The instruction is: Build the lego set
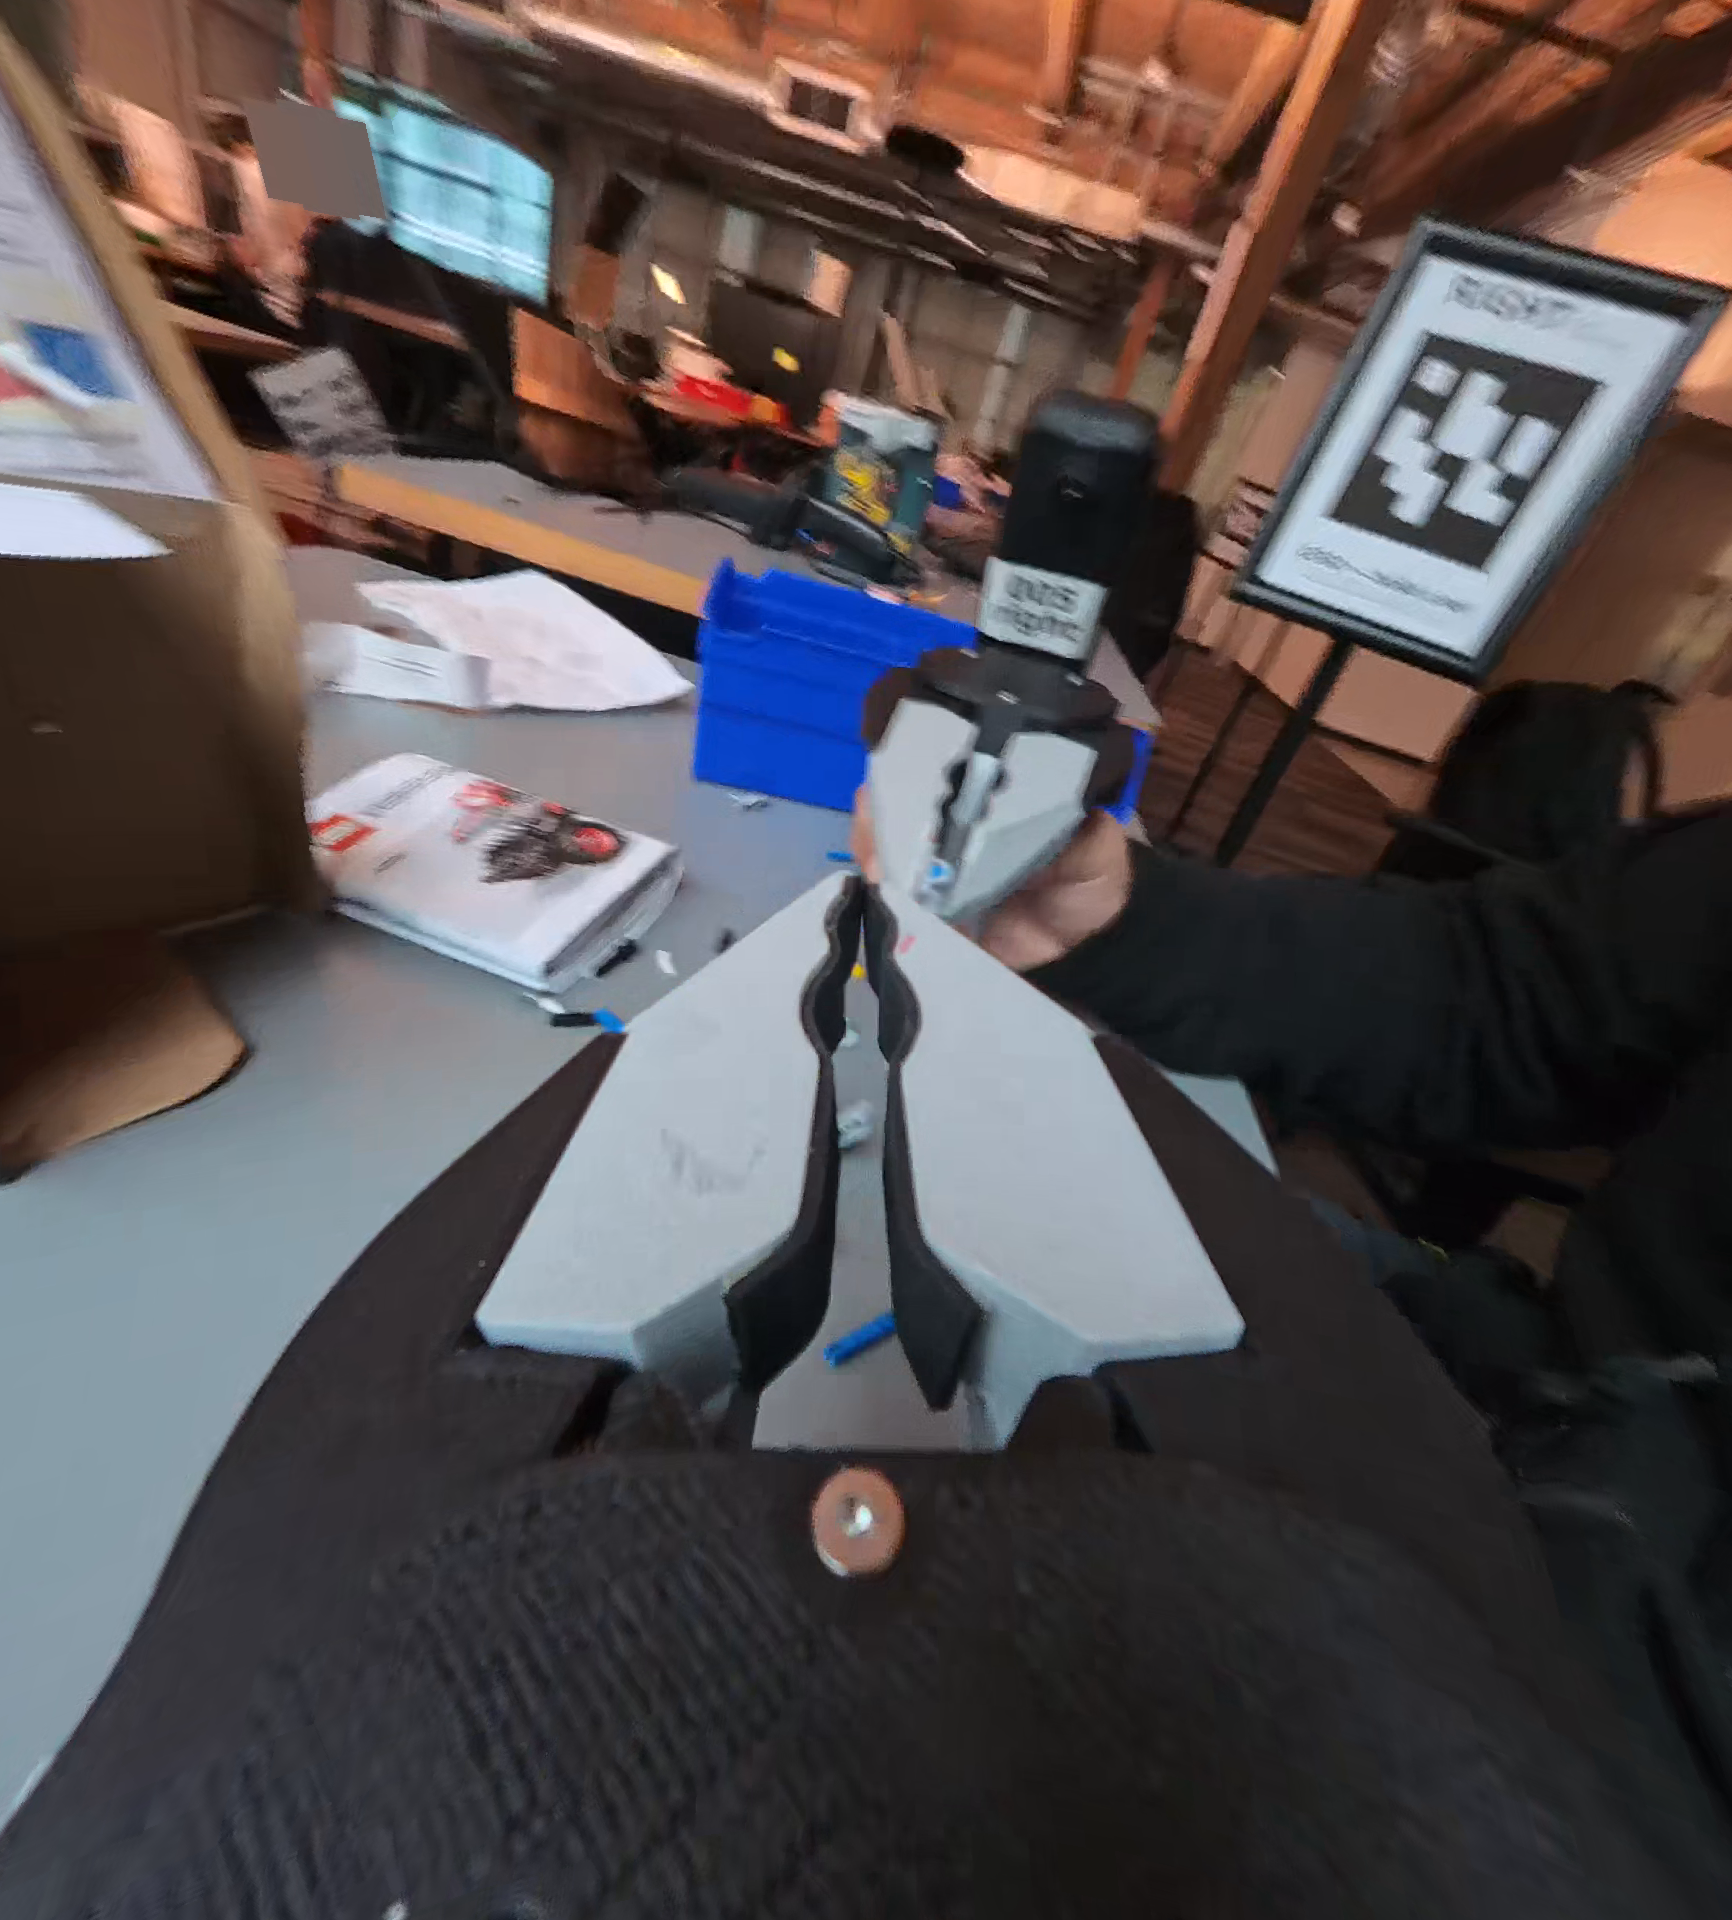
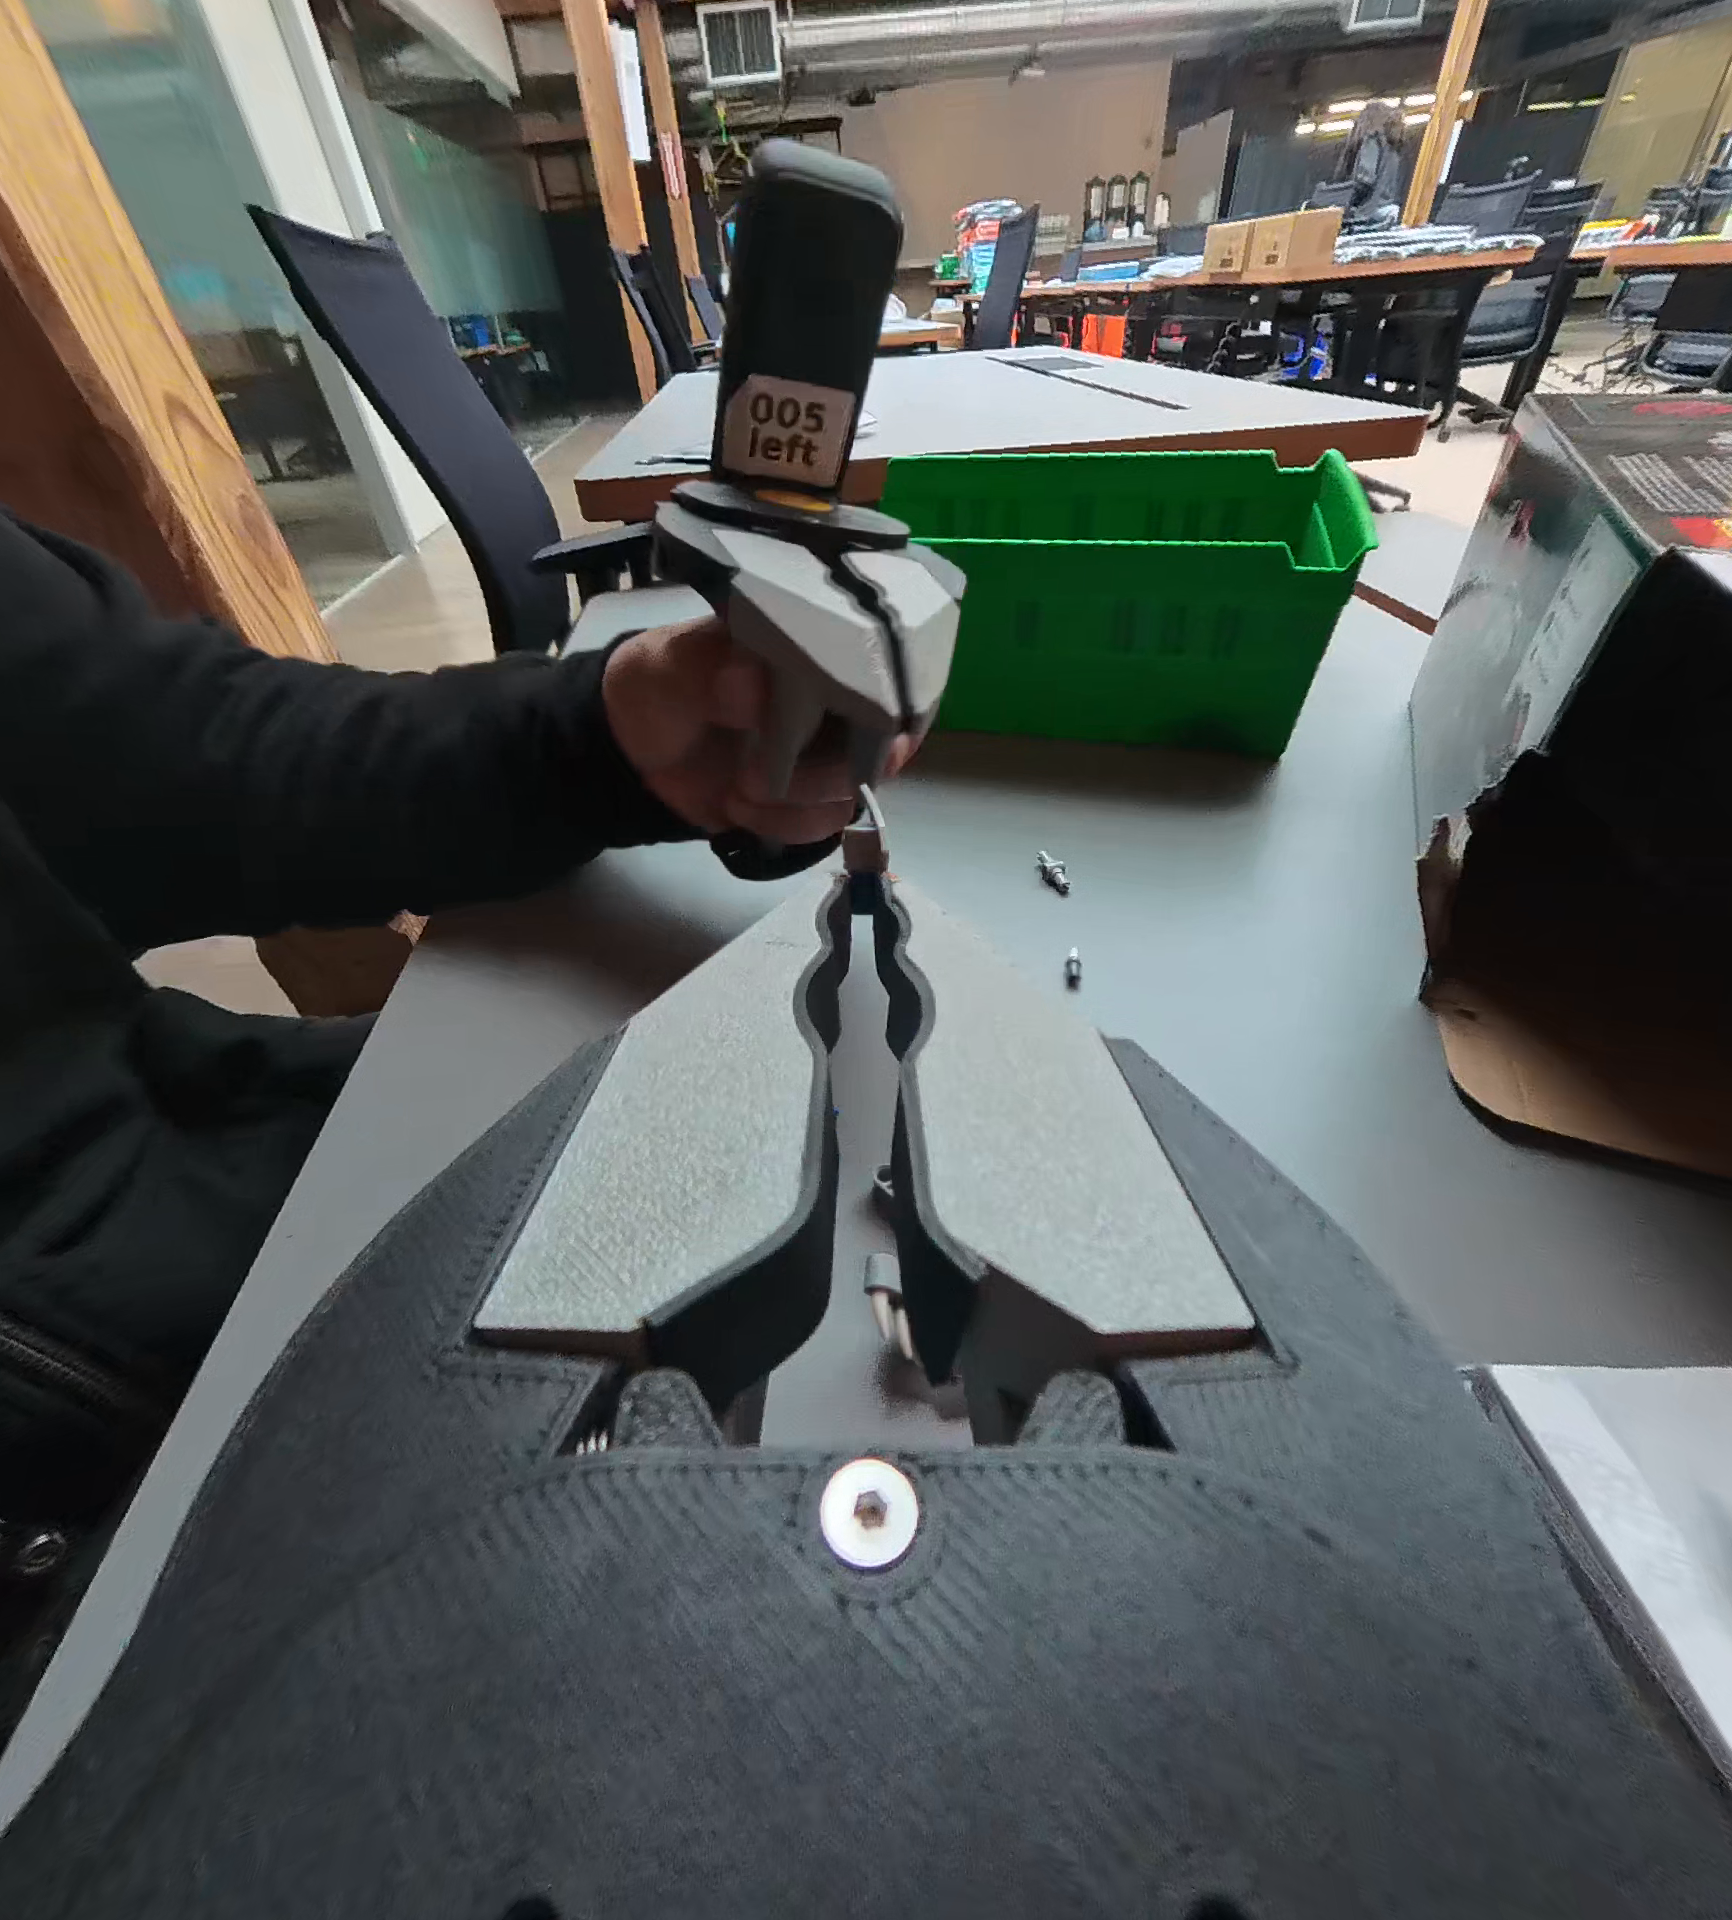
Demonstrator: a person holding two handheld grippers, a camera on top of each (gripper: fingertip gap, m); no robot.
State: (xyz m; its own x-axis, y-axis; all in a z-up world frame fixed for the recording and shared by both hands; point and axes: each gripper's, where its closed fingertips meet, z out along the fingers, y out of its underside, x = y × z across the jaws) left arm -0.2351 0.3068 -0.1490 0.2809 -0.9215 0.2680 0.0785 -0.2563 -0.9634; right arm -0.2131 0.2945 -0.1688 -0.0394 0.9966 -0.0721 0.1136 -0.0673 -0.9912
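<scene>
My right gripper [image 2: 862, 891] is shut on a small grey lego piece [image 2: 864, 850] with a bit of blue, held above the grey table [image 2: 1257, 1091]. A thin pale pin [image 2: 872, 808] sticks up from that piece to the tips of my left gripper [image 2: 893, 753], which comes down from above. My left gripper [image 1: 857, 894] is shut; I cannot tell whether it grips the pin. In the left wrist view the right gripper [image 1: 929, 883] sits just beyond my left tips with the small piece [image 1: 935, 871] in it.
A green bin [image 2: 1132, 613] stands behind, a blue bin [image 1: 789, 686] on the other side. An instruction booklet [image 1: 488, 862], a cardboard box [image 1: 93, 727] and the dark set box [image 2: 1620, 727] flank the work area. Loose pins [image 2: 1052, 871] [image 1: 857, 1335] lie on the table.
</scene>
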